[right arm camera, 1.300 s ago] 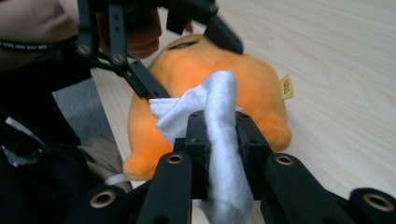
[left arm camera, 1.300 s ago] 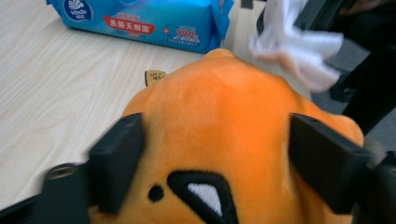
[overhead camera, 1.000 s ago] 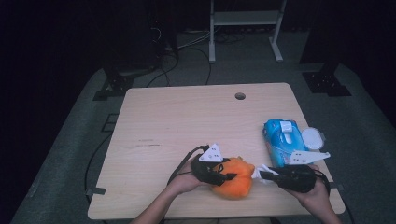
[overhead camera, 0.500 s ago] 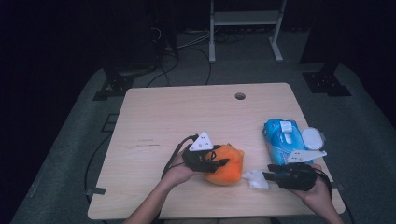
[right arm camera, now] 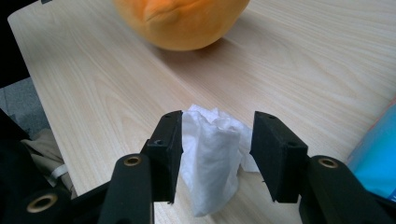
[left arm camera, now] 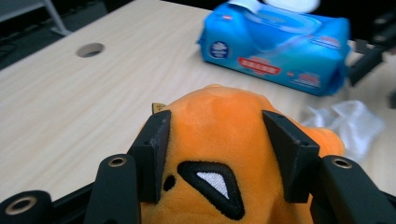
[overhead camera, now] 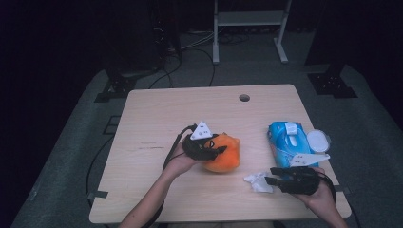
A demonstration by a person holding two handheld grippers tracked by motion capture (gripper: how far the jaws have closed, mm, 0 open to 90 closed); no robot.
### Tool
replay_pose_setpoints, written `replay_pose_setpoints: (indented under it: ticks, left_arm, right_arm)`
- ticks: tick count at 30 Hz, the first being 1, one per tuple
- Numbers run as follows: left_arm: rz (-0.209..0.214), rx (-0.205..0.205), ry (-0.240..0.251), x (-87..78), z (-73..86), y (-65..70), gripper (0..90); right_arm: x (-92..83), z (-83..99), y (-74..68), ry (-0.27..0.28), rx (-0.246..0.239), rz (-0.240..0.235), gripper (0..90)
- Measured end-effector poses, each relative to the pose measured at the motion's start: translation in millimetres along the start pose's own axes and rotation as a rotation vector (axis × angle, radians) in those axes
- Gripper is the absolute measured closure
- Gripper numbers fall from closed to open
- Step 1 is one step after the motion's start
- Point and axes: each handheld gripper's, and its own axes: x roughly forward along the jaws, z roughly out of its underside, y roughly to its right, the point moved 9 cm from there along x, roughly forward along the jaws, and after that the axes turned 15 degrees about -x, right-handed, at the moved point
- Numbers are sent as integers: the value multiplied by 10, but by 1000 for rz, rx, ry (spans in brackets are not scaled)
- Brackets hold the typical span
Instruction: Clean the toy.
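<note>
Round orange plush toy mid-table, crumpled white wipe lying just right of it

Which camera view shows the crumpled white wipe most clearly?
The right gripper view: the white wipe stands close up between that gripper's fingers, its folds plain. The high view shows it as a small crumpled patch on the table. The left gripper view shows it blurred beside the orange plush toy.

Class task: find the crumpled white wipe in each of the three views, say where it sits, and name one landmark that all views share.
High view: wipe lower right of centre, at the right gripper.
Left gripper view: right edge.
Right gripper view: bottom centre, between open jaws.
Landmark: orange plush toy.
</note>
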Motion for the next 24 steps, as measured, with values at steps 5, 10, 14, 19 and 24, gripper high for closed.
replay_pose_setpoints:
  ticks: [5, 10, 14, 19, 24]
  left_arm:
    - [-26, -31, -44, 138, 157, -161, 426]
    - [-12, -68, -16, 85, 166, -183, 332]
    - [-15, -68, -3, 24, 156, -156, 243]
    - [-19, -95, 8, -93, 158, -159, 140]
    - [-16, -115, 11, -231, 207, -167, 114]
  right_arm:
    - [7, -5, 28, 5, 3, 5, 506]
    - [4, 15, 64, 8, 12, 12, 490]
    - [9, -4, 69, 13, 14, 16, 478]
    - [25, 3, 66, 8, 10, 20, 464]
    - [-25, -23, 58, 23, 18, 38, 457]
